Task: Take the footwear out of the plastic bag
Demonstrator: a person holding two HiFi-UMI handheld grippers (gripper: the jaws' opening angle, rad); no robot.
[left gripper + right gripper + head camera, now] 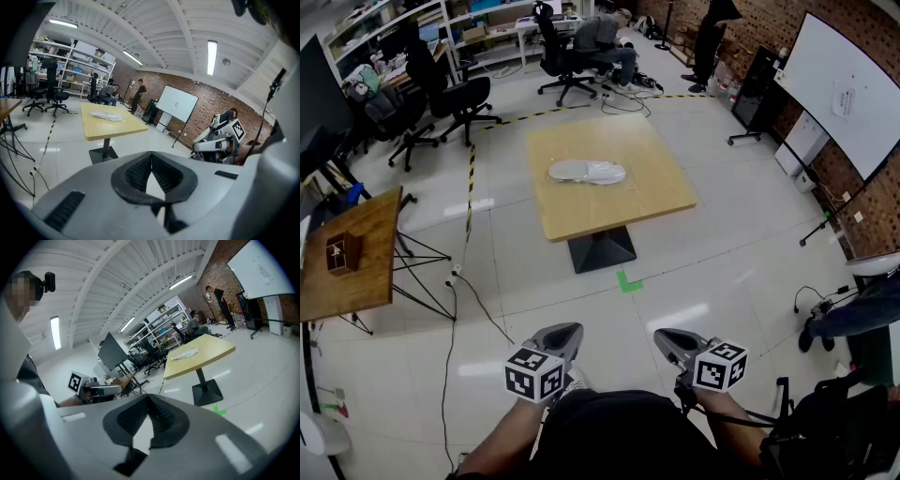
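Observation:
The footwear lies inside a clear plastic bag on the square wooden table, well ahead of me. The bag shows small and far off in the left gripper view, and the bag again in the right gripper view. Low near my body I hold the left gripper, far short of the table, jaws shut and empty. Beside it my right gripper is shut too, with nothing in it. Each gripper sees the other: the right gripper and the left gripper.
A smaller wooden table stands at the left with cables trailing over the floor. Black office chairs and people sit at the back. A whiteboard stands at the right. A green tape mark lies before the table's base.

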